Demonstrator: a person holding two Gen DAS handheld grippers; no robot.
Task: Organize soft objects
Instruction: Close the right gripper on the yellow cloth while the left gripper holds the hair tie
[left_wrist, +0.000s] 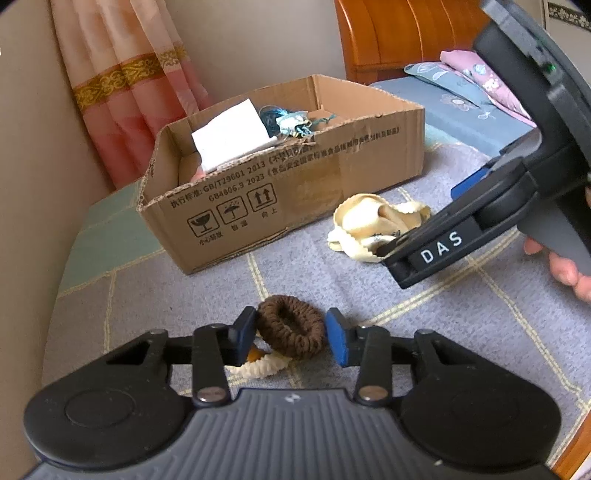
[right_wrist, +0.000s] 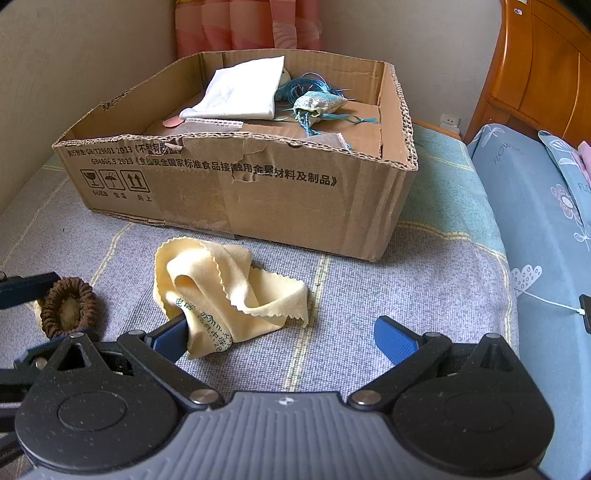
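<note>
A brown hair scrunchie (left_wrist: 291, 334) lies on the grey checked bedspread (left_wrist: 424, 332), partly over a cream ruffled piece (left_wrist: 258, 367). My left gripper (left_wrist: 291, 336) has a blue pad touching each side of the scrunchie and is shut on it. A crumpled pale yellow cloth (right_wrist: 221, 295) with printed text lies in front of the cardboard box (right_wrist: 295, 199). My right gripper (right_wrist: 284, 338) is open wide; its left finger (right_wrist: 171, 334) rests against the cloth's near edge, while the right finger stands clear. The scrunchie (right_wrist: 70, 308) also shows at the left of the right wrist view.
The open box holds a white folded cloth (right_wrist: 243, 90) and a blue tasselled pouch (right_wrist: 317, 105). A wall and a pink curtain (left_wrist: 122, 92) stand behind it. Blue floral pillows (right_wrist: 546, 229) and a wooden headboard (right_wrist: 546, 70) are at the right. A person's hand (left_wrist: 565, 269) holds the right gripper.
</note>
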